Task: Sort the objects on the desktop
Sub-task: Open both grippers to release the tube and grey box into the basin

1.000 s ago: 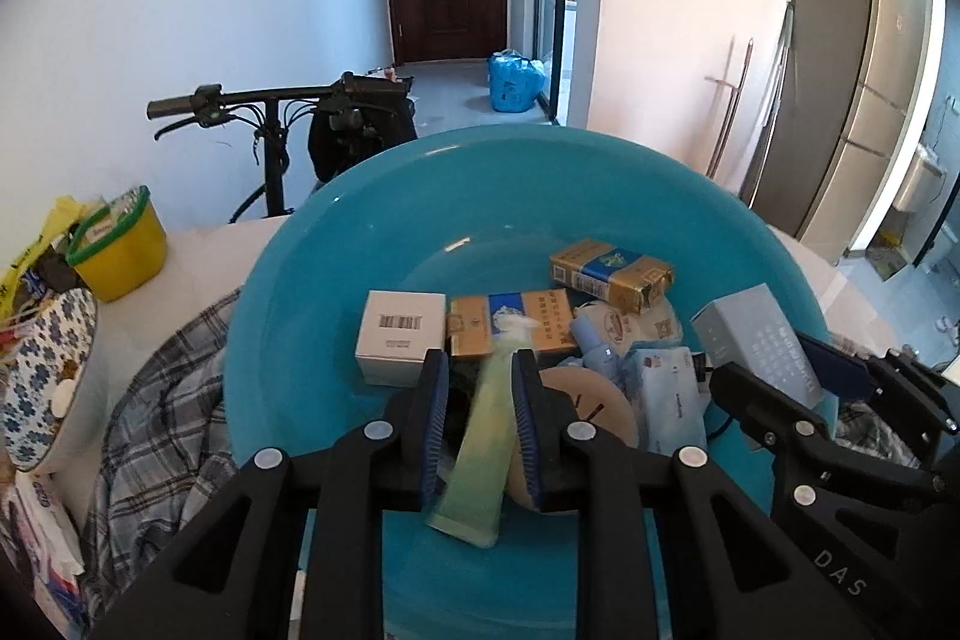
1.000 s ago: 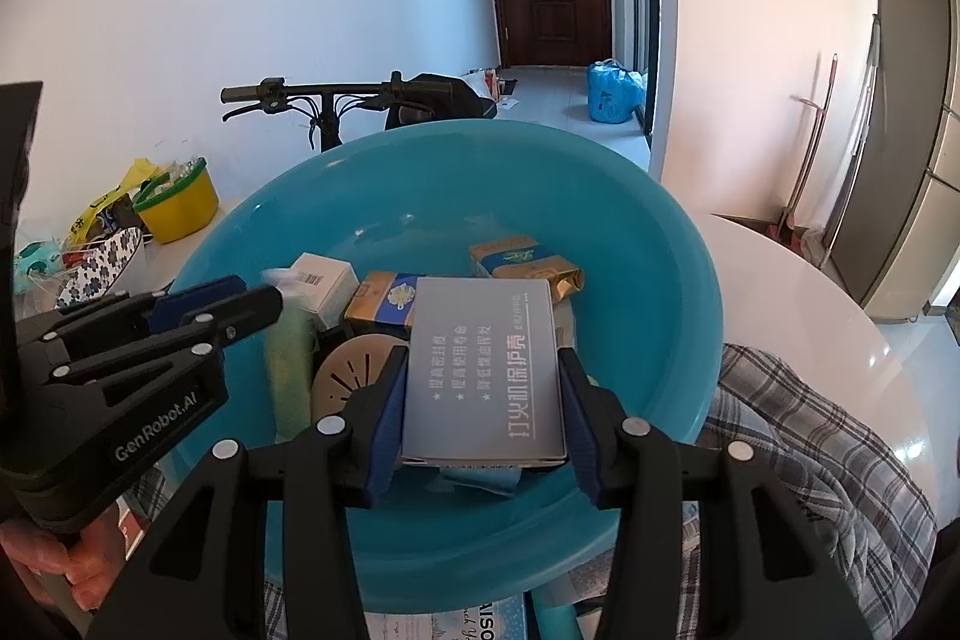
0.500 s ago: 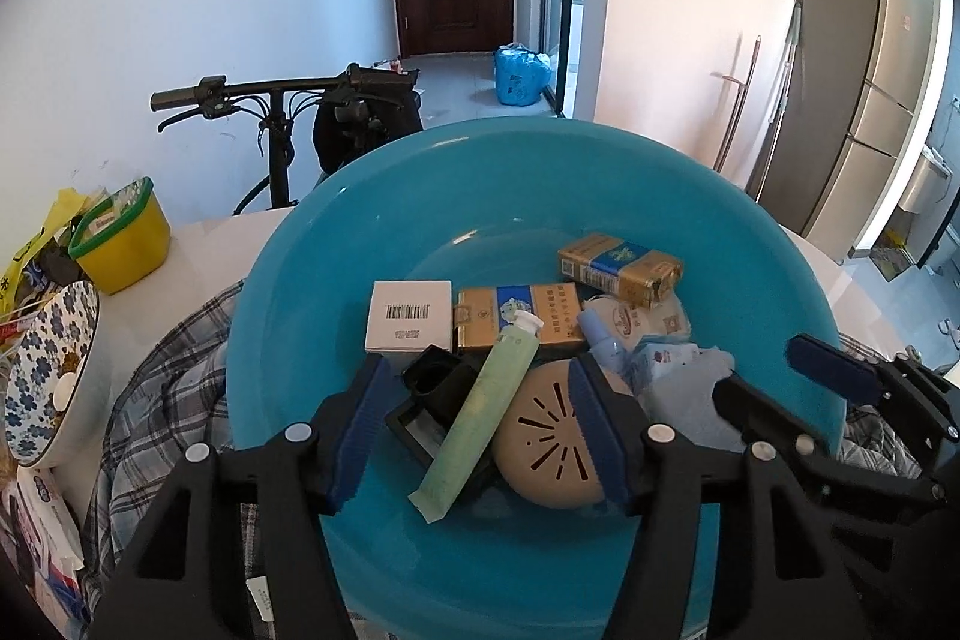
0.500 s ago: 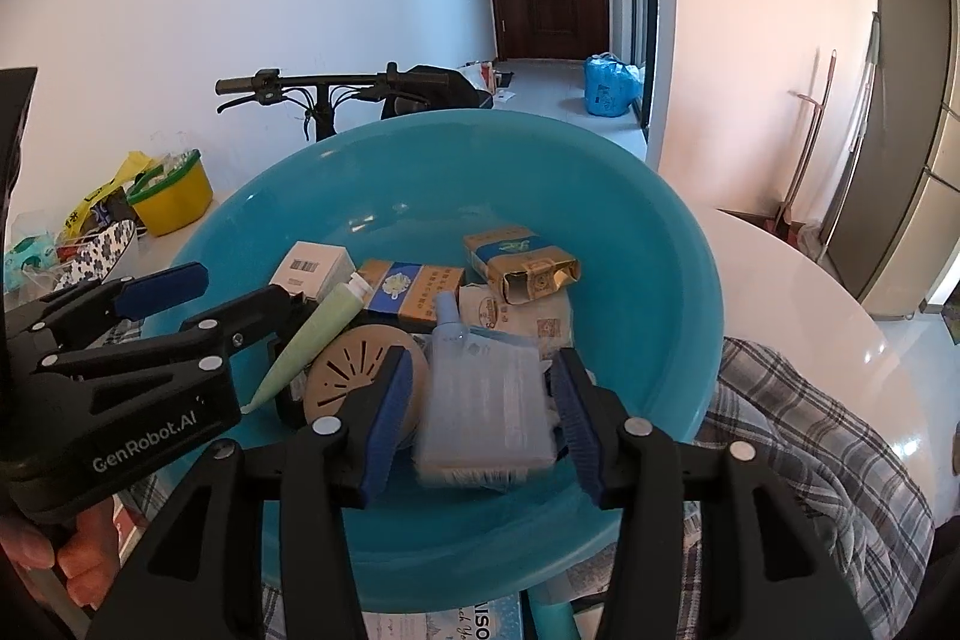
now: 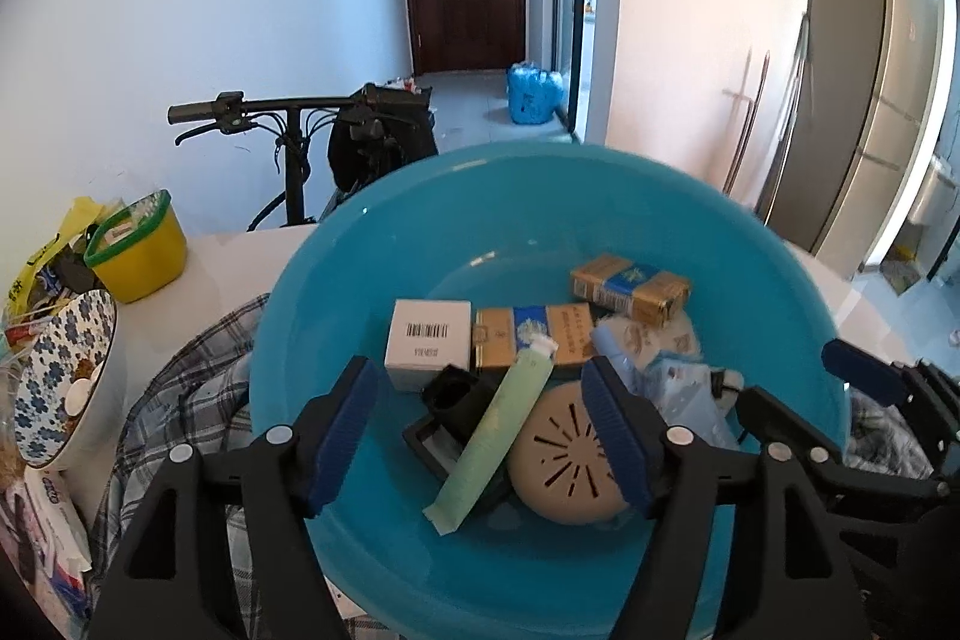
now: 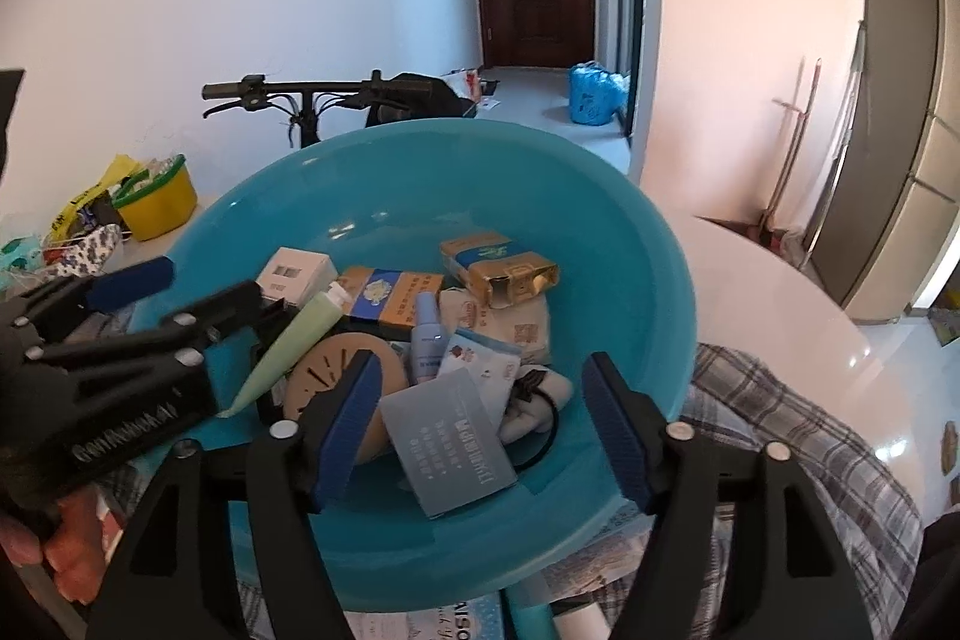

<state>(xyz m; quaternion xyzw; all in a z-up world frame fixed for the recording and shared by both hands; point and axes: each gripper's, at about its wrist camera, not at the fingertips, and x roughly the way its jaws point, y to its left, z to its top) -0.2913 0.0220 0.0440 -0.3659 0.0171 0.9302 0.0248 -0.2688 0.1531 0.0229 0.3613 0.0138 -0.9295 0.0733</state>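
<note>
Your left gripper (image 5: 480, 430) and right gripper (image 6: 483, 424) have just been opening and are gripping nothing. The green tube (image 5: 498, 430) and grey box (image 6: 450, 445), its print unreadable, are lying loose in the basin (image 5: 540, 196), partly hiding things underneath. "GenRobot.AI" is showing on the left gripper.

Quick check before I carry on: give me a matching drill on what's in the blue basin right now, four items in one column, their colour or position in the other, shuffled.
Items:
1. tube
2. grey box
3. white box
4. round vented disc

Descriptions:
A. barcode on its face, at the left of the pile
B. pale green, lying slanted with its white cap away from the camera
C. beige, with dark slots
D. flat, lying between the open jaws of the right hand-held gripper

Pairs: 1-B, 2-D, 3-A, 4-C
</note>
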